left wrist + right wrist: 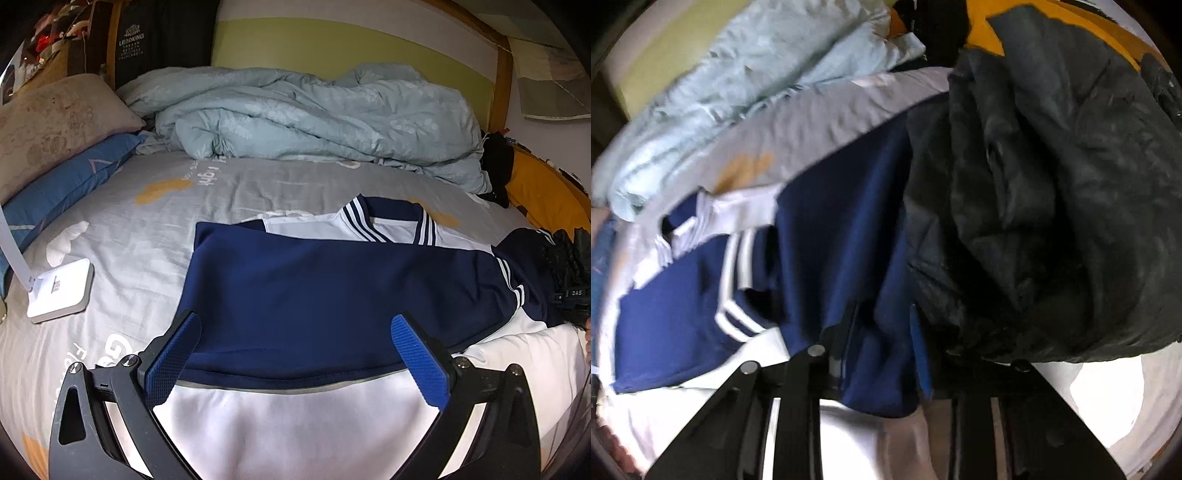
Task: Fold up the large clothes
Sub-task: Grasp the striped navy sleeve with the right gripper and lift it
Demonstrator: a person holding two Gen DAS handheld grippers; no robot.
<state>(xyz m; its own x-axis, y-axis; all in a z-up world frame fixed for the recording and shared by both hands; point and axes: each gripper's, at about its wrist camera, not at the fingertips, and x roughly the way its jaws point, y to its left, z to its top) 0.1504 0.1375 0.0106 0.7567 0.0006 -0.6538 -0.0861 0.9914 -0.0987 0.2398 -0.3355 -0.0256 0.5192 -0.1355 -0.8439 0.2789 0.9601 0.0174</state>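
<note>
- Hovering low over the near edge of the bed, the left gripper (295, 354) has its blue-padded fingers spread wide with nothing between them; the hem of the navy-and-white striped sports jacket (332, 288) lies just below.
- Clamping a fold of that jacket's navy cloth (849, 295), the right gripper (882, 332) has its fingers nearly together; this view is blurred, so the exact hold is hard to read.
- Judging by its shape, the jacket is partly folded: the navy panel lies flat across the middle of the grey printed bedsheet (147, 221), collar toward the far edge, while the right-hand sleeve still needs tucking in.
- Beyond lie a crumpled black puffer coat (1052, 184) touching the jacket's right side, a white power bank (61, 290), and a pale-blue quilt (314, 118) heaped along the far edge.
</note>
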